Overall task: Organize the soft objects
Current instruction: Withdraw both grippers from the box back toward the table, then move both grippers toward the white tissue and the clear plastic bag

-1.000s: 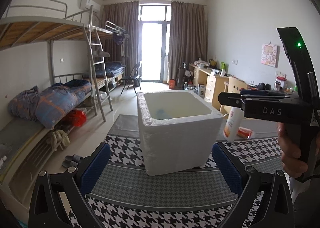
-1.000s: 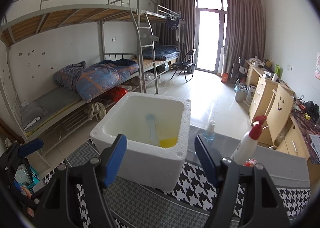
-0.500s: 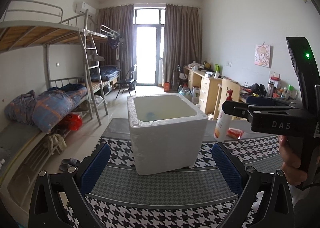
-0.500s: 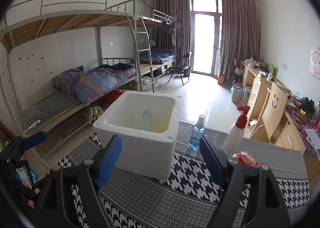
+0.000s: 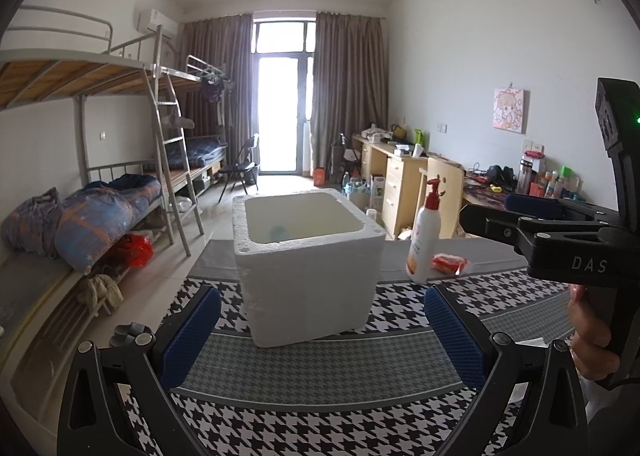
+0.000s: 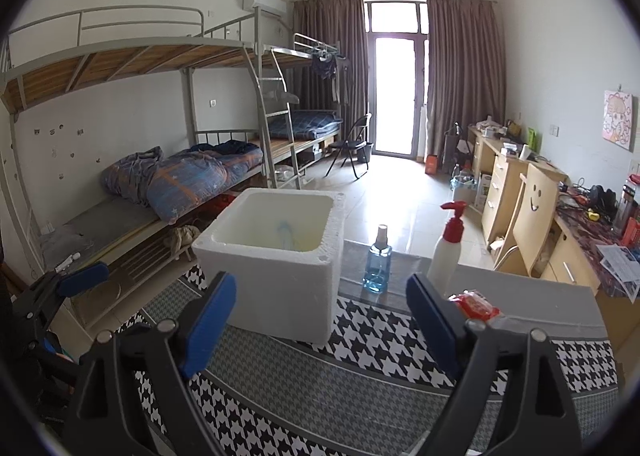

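Grippers first: our left gripper (image 5: 320, 330) gapes empty at lower centre; foam box (image 5: 306, 256) mid-frame (something blue inside), red packet (image 5: 450, 263) right of it; our right gripper (image 6: 320, 320), jaws just widening, holds nothing.

Right gripper (image 6: 320, 320) farther back from the foam box (image 6: 276, 264), empty jaws just opening wider.

The foam box (image 6: 280, 256) walls hide most of its contents; a faint blue shape shows inside.

Blown-out daylight from the balcony door (image 5: 280, 112), fisheye-bent edges, dim vignetted corners
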Available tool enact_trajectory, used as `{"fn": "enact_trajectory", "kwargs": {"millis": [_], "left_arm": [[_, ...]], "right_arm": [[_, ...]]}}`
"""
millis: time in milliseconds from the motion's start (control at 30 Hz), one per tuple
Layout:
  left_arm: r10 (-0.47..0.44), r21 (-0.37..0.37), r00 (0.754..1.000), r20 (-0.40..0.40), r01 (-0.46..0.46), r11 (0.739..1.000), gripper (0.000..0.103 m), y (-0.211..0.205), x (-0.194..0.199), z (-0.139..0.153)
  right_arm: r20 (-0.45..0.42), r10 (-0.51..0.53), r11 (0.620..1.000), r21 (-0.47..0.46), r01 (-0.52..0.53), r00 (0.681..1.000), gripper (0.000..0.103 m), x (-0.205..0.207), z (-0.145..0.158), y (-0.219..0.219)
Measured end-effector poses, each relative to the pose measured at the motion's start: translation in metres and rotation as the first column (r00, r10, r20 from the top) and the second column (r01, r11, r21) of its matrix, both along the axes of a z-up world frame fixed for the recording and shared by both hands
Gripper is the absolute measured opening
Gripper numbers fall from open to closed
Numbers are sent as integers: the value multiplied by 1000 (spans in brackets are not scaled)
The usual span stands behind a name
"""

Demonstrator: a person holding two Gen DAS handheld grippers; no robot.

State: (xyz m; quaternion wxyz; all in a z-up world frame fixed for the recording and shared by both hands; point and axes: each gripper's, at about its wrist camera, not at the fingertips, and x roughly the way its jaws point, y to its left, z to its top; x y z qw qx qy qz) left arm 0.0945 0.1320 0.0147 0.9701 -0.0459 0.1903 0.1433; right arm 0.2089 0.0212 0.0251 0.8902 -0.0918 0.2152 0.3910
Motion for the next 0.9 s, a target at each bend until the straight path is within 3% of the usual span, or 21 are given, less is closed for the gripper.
{"fn": "enact_trajectory", "kwargs": {"millis": [900], "left_arm": [[-103, 4, 994, 48, 103, 995, 102, -35, -4, 0]], "right_arm": [[58, -88, 995, 54, 85, 994, 90, -26, 0, -56]]}}
